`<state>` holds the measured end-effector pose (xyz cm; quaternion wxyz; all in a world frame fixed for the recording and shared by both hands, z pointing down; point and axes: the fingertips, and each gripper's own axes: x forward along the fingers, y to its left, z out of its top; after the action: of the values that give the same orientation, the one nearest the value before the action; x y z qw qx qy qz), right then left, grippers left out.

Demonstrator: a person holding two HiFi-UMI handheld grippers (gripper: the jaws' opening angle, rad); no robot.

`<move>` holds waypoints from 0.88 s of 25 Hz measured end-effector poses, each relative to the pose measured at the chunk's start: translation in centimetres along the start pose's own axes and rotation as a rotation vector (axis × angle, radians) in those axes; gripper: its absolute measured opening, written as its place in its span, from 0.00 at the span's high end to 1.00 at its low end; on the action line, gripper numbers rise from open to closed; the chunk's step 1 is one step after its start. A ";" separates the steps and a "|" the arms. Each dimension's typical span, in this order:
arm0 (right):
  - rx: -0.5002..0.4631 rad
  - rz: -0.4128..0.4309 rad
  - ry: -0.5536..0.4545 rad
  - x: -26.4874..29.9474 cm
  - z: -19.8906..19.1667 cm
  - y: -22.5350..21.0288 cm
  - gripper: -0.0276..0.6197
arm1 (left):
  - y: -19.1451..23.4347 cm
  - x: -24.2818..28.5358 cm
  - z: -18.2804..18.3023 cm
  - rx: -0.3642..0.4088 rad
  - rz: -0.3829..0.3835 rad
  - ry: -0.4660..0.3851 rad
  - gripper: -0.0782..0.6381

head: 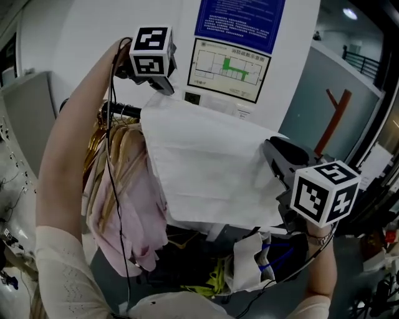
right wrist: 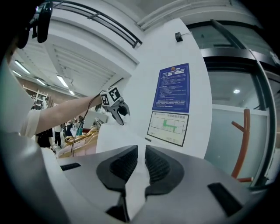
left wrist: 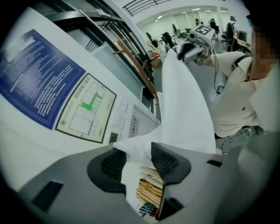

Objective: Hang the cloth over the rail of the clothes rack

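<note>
Pinching a fold of the cloth (head: pixel 212 168), your right gripper (right wrist: pixel 141 148) has its jaws pressed together on the white fabric, which runs down between the pads. Your left gripper (left wrist: pixel 136 151) is spread: a corner of the cloth lies loose in the gap between its pads, and neither pad clamps it. In the head view that left gripper (head: pixel 163 84) sits high at the upper left, just above the cloth's top corner, while the right gripper (head: pixel 274 152) is lower at the right, at the opposite edge. The cloth hangs as a broad sheet between the two, its top edge sloping down from left to right. The dark rail (head: pixel 121 110) shows at the left and disappears behind the cloth's left edge; you cannot tell whether the fabric rests on it. Wooden hangers (head: pixel 107 134) and pink garments (head: pixel 134 212) hang from the rail just left of the cloth. Behind, a floor plan (head: pixel 227 65) and a blue notice (head: pixel 240 15) are fixed to the white wall (head: pixel 87 37)
</note>
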<state>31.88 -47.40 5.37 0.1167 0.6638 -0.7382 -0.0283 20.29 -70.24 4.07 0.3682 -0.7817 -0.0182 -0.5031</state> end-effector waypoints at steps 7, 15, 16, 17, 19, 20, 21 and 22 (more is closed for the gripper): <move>-0.011 -0.029 0.024 0.6 -0.1 -0.2 0.88 | 0.3 0.1 -3.1 -0.197 -0.084 -0.083 0.66; 0.000 -0.042 0.026 0.8 -0.2 -0.1 0.89 | 0.6 -1.6 -7.0 -0.305 -0.146 -0.126 0.60; 0.001 -0.043 0.028 0.9 -0.1 0.0 0.89 | 1.6 -1.9 -7.8 -0.303 -0.096 -0.116 0.60; 0.002 -0.043 0.030 0.9 -0.1 0.1 0.89 | 2.5 -2.1 -8.6 -0.297 -0.039 -0.099 0.60; 0.010 -0.045 0.030 0.9 -0.1 0.1 0.89 | 3.8 -2.7 -9.8 -0.264 0.074 -0.069 0.60; 0.012 -0.049 0.028 0.9 0.0 0.0 0.89 | 4.2 -3.2 -9.9 -0.245 0.126 -0.078 0.60; 0.012 -0.052 0.025 0.8 0.0 0.0 0.89 | 4.5 -3.8 -9.5 -0.222 0.182 -0.110 0.60; 0.010 -0.055 0.022 0.8 0.1 -0.1 0.89 | 4.6 -4.7 -8.6 -0.192 0.248 -0.162 0.60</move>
<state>31.88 -48.24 5.37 0.1205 0.6847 -0.7185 -0.0206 13.20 -77.13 -0.34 0.3483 -0.8476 0.0970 -0.3884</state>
